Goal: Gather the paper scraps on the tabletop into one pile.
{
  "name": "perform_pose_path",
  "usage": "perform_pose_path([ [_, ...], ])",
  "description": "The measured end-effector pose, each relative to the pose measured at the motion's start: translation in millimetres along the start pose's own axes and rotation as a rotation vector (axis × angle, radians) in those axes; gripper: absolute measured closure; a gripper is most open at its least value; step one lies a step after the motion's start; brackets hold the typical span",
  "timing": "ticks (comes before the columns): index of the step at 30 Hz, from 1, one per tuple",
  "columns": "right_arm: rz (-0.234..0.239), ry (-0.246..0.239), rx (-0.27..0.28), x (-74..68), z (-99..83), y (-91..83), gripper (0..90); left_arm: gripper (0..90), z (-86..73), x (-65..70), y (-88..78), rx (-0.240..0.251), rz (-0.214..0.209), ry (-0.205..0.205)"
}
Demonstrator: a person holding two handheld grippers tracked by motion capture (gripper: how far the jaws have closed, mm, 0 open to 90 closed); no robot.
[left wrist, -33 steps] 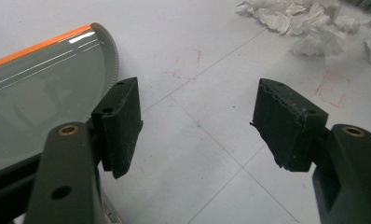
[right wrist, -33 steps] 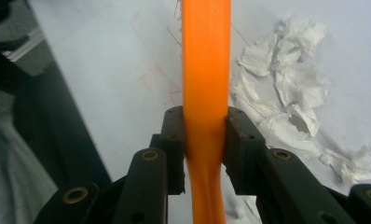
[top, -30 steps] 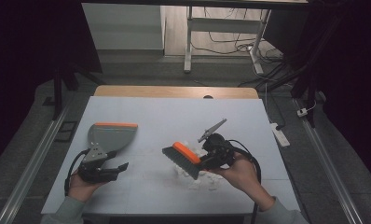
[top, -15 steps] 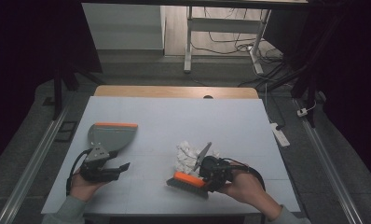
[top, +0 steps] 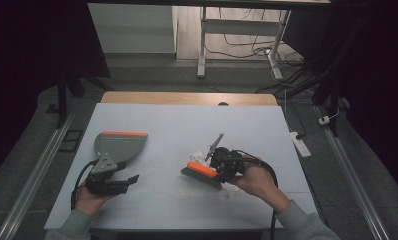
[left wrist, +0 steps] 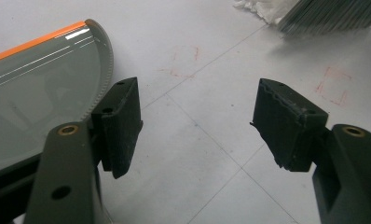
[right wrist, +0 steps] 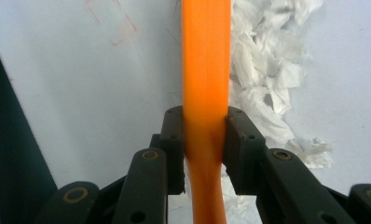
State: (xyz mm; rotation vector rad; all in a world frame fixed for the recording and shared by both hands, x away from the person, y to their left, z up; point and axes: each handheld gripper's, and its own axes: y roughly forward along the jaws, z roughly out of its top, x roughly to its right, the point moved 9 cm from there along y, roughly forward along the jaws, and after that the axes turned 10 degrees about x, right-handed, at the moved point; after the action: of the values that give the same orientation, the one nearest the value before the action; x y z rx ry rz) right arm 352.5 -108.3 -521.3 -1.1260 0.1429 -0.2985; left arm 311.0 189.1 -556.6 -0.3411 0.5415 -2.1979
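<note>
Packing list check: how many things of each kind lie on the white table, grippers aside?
Grey plastic dustpan with orange edge: 1
Hand brush with orange back and grey bristles: 1
Pile of shredded white paper: 1
Total: 3

Orange-backed brush (top: 201, 172) bristles-down on the table beside shredded white paper (right wrist: 267, 79) — dustpan (top: 118, 146) well apart.

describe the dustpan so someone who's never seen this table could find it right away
Start at the pale table and look to its left half, just ahead of the open left gripper. The dustpan lies flat there, a grey scoop apart from the brush and the shredded white paper. Its straight orange lip along the far edge and curved toothed rim set it apart.
</note>
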Motion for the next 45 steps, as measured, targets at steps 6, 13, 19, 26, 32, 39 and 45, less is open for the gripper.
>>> perform_pose_path([
  [6, 0.017, 0.057, 0.145, -1.1, -9.6, -40.9, 71.0, 32.9, -0.2, 0.7, 1.1, -0.004, 0.0, 0.005],
  [13, 0.069, 0.051, 0.072, -7.0, -54.1, -56.0, 71.0, 32.9, 0.0, 1.0, 2.3, -0.006, -0.002, 0.004],
  [19, 0.135, -0.031, -0.019, -26.3, -67.2, -32.5, 71.0, 32.9, 0.0, 2.1, 4.2, -0.012, -0.003, 0.01],
  [26, 0.054, -0.088, -0.027, -10.6, -45.1, -16.2, 71.0, 32.9, -0.3, 1.8, 4.4, -0.014, -0.002, 0.007],
  [32, -0.016, -0.104, -0.006, 16.3, -29.9, -9.6, 71.0, 32.9, -0.5, 1.5, 3.0, -0.01, -0.006, 0.005],
  [39, -0.005, -0.031, 0.157, 13.4, -27.2, -32.5, 71.0, 33.0, -0.5, 1.2, 2.7, -0.008, -0.009, 0.005],
  [45, -0.14, 0.184, 0.217, 35.6, -39.8, -63.4, 70.9, 33.0, 0.5, 1.8, 2.4, -0.003, -0.013, 0.003],
])
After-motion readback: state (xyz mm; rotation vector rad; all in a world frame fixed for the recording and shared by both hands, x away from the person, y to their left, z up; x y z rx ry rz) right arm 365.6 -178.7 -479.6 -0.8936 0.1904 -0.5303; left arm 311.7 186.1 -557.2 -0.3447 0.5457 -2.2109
